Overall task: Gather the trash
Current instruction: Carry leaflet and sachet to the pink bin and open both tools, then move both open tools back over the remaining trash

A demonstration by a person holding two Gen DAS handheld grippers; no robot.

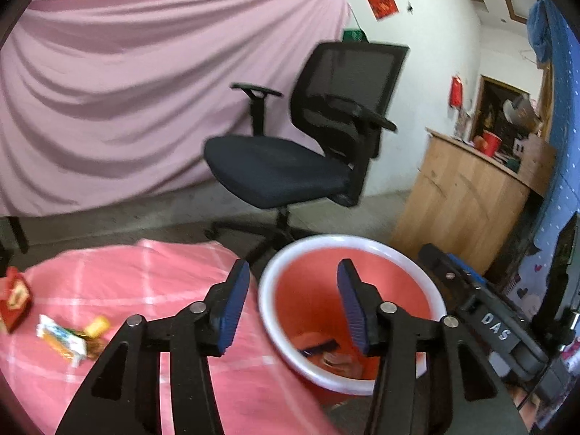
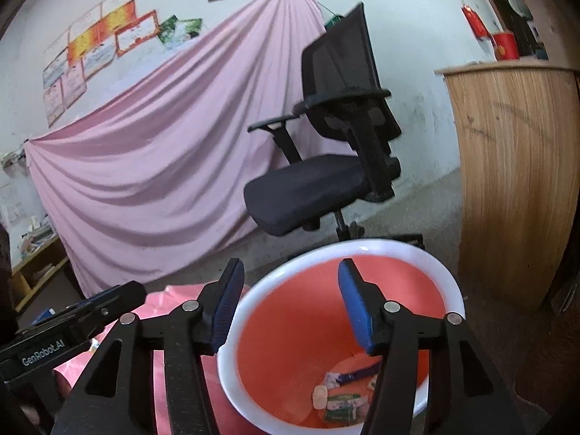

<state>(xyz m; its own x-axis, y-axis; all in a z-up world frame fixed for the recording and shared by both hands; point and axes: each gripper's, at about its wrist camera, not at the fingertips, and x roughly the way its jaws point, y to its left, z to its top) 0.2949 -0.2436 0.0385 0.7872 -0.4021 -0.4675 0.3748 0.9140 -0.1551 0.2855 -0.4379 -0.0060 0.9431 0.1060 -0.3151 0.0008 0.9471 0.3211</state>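
Both the left gripper point(image 1: 293, 306) and right gripper point(image 2: 290, 306) hang half-open and empty above the bin point(image 2: 366, 250), so best swing back for the wrappers point(image 1: 63, 339).

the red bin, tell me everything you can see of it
The red bin is a round plastic pail with orange-red walls and a wide white rim, standing upright and open beside the pink checked cloth. Several wrappers lie on its bottom. Both grippers hang above its mouth with open jaws, holding nothing. Its base and what it stands on are hidden.
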